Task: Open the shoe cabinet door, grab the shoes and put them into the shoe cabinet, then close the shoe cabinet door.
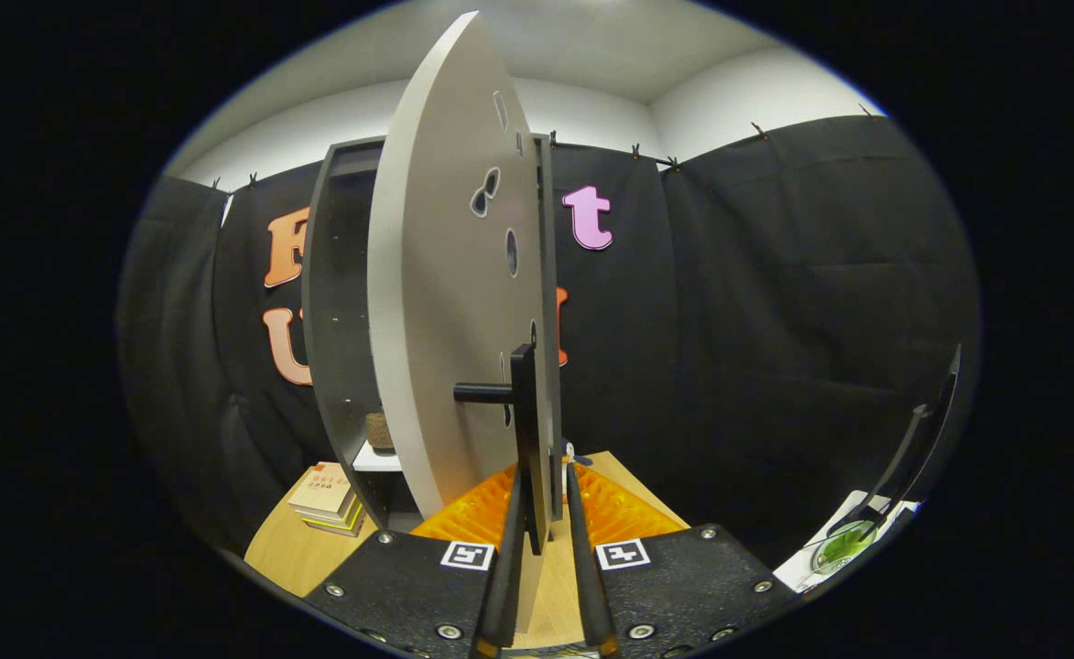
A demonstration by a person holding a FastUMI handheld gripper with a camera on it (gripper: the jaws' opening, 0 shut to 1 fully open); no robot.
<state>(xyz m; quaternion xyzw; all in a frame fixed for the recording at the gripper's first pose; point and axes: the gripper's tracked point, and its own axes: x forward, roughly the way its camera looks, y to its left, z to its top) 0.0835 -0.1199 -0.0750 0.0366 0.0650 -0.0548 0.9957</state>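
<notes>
A: Door status?
B: Fingers [544, 499] clamped on the handle [524, 430] of the cabinet door [436, 302], swung ajar from the cabinet [340, 302] on the desk [285, 549].
A: Handling?
B: Probably a rigid, light panel; keep the grip on the handle bar.

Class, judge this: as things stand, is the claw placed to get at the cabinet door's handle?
Probably yes: the handle already stands between the claw fingers, nothing in the way, on the edge-on door.

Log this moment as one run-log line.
stage: door opening | tool: fingers astride black bar handle, grip unclear | light grey cabinet door: swung open, edge-on | shoes: not yet loaded
</notes>
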